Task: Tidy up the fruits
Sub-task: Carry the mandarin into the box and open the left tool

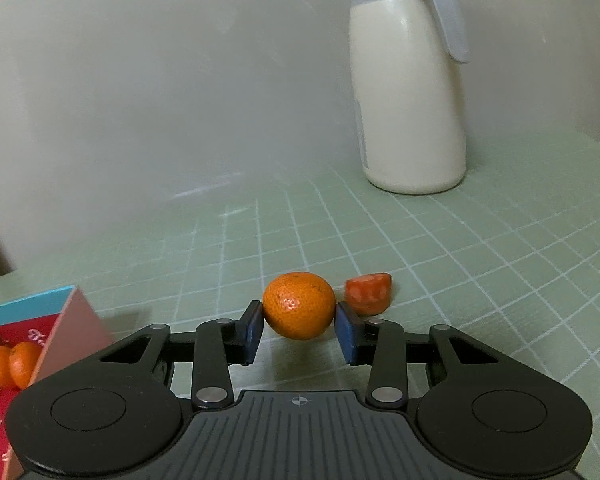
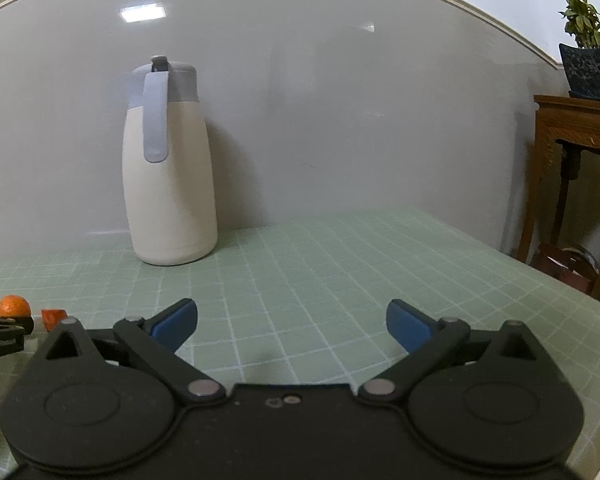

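Your left gripper holds the mandarin between its blue pads, just above the green mat. The fruit is round, bright orange, dimpled, slightly wider than tall. Your right gripper stands wide open, empty

Setting read as a home, likely a living or dining corner. A table covered in a pale green gridded mat stood against a plain grey wall. On it stood a cream thermos jug with a grey lid and handle (household type). To one side stood a carved wooden stand bearing a potted plant.
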